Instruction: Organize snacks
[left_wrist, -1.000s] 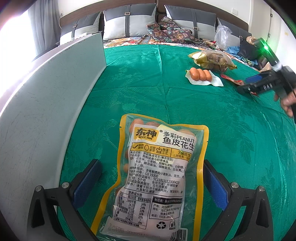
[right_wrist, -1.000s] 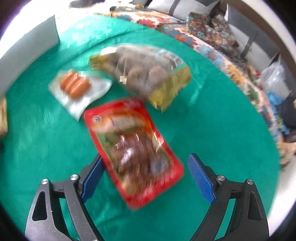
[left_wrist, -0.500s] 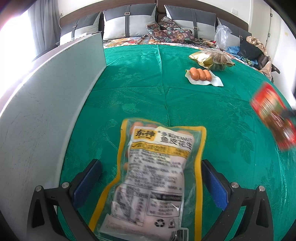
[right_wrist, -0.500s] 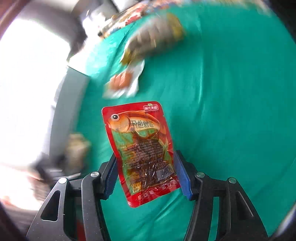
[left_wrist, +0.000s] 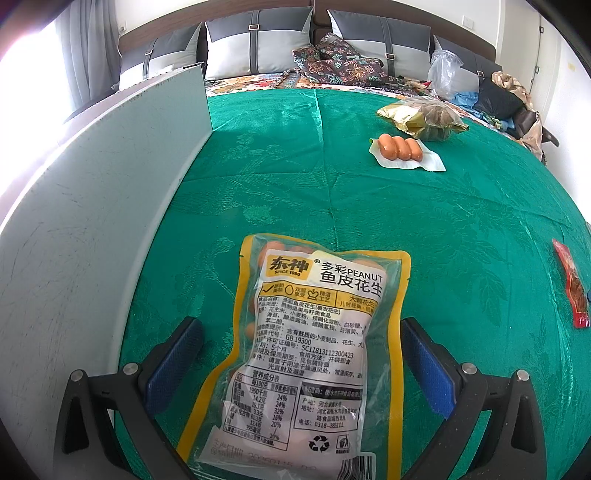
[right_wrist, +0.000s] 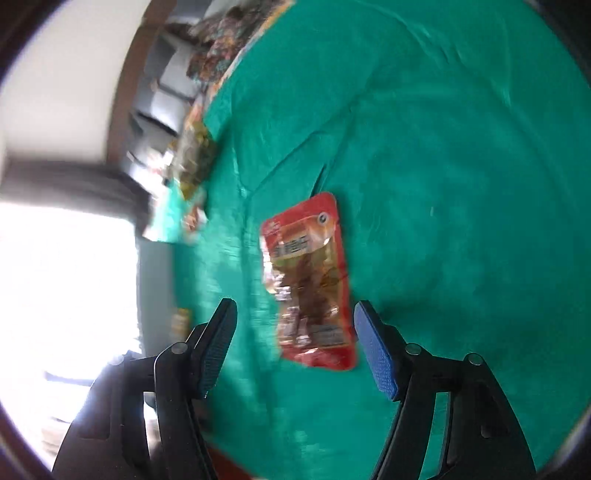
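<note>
Carried across and just let go, the red fish packet (right_wrist: 308, 284) lies on the green bedspread (right_wrist: 443, 184) between my right gripper (right_wrist: 295, 347)'s just-opened fingers, left gripper (left_wrist: 303, 369) spread around the peanut bag (left_wrist: 314, 350), so next I judge fetching the sausages (left_wrist: 400, 147).

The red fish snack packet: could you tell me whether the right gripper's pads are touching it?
Apart. The right wrist view shows green cloth between the packet and both pads.

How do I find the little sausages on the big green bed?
Follow the green cloth toward the pillows. Just before the crinkly gold bag lies a flat white packet holding the sausages. It alone shows three plump orange links side by side.
</note>
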